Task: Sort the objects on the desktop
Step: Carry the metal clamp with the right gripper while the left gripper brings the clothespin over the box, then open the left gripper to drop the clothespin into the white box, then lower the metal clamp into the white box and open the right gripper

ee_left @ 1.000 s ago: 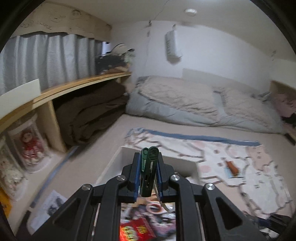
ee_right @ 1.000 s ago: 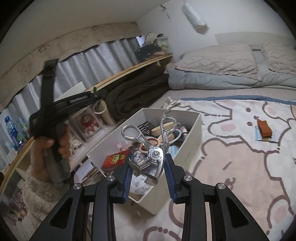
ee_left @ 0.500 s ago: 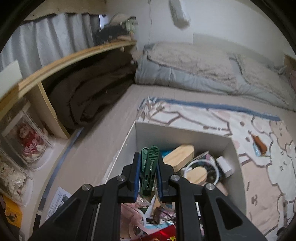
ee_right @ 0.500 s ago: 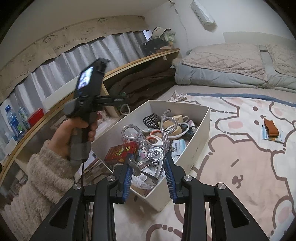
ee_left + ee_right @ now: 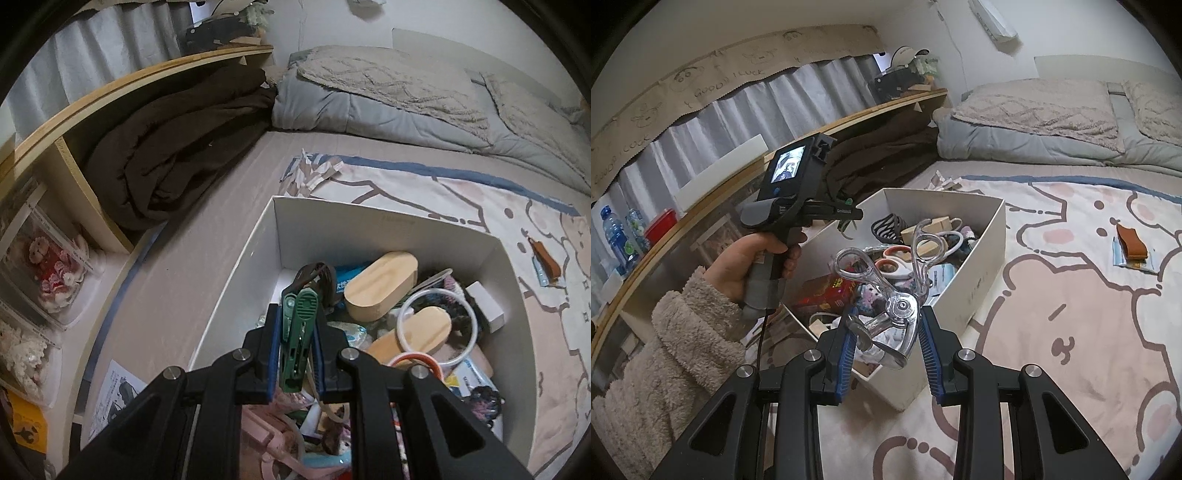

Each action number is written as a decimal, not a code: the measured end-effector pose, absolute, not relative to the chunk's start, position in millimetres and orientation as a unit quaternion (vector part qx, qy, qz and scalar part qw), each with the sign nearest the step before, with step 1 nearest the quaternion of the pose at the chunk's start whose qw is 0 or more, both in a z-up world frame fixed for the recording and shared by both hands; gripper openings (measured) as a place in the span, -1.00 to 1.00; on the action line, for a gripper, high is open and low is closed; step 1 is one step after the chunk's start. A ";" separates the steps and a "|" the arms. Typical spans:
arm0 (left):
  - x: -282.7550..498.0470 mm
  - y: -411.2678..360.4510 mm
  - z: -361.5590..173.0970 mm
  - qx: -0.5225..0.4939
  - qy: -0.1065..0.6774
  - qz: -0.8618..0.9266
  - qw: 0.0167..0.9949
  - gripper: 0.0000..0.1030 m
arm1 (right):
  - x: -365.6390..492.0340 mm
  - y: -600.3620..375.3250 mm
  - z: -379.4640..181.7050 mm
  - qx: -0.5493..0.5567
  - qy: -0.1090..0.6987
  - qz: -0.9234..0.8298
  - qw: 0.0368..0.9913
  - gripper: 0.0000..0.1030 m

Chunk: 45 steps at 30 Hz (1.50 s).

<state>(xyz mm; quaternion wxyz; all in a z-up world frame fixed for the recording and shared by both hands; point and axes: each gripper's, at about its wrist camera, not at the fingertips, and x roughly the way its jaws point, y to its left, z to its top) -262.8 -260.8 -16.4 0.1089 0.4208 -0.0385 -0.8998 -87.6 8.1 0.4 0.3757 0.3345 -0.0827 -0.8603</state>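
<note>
Green clip [image 5: 298,339] gripped by left gripper [image 5: 295,354] over white box [image 5: 384,225]; eyelash curler [image 5: 886,295] clamped by right gripper [image 5: 886,347]. Clip best lowered into bare corner before release.

White walls, grey curtain [image 5: 812,99] over a long wooden shelf [image 5: 122,85], grey bedding [image 5: 406,96] behind, cartoon-print mat [image 5: 1071,288] underfoot.

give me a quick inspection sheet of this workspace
surface: cartoon-print blanket on a bed.
job's things: green clothespin; clear eyelash curler; white box, open.
clutter: box holds wooden cases, white ring, scissors, red packet; brown strap lies on the blanket.
grippers: left gripper shut on clothespin above the box; right gripper shut on curler.
cables: black lead below left handle.
surroundings: shelf, brown bedding, grey duvet.
</note>
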 end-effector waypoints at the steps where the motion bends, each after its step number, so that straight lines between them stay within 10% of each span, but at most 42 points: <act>1: -264.0 -261.9 -17.3 0.419 -0.038 -0.900 0.115 -0.69 | -87.9 8.0 -0.3 0.336 -0.082 -0.860 0.376 -0.34; 7: -262.6 -270.4 -18.3 0.417 -0.023 -0.899 0.133 -0.04 | -88.1 8.8 -1.6 0.337 -0.083 -0.859 0.375 -0.34; 45: -91.1 -221.9 2.8 0.277 0.006 -0.960 0.038 0.08 | -128.0 -35.2 24.6 0.348 -0.060 -0.861 0.367 -0.34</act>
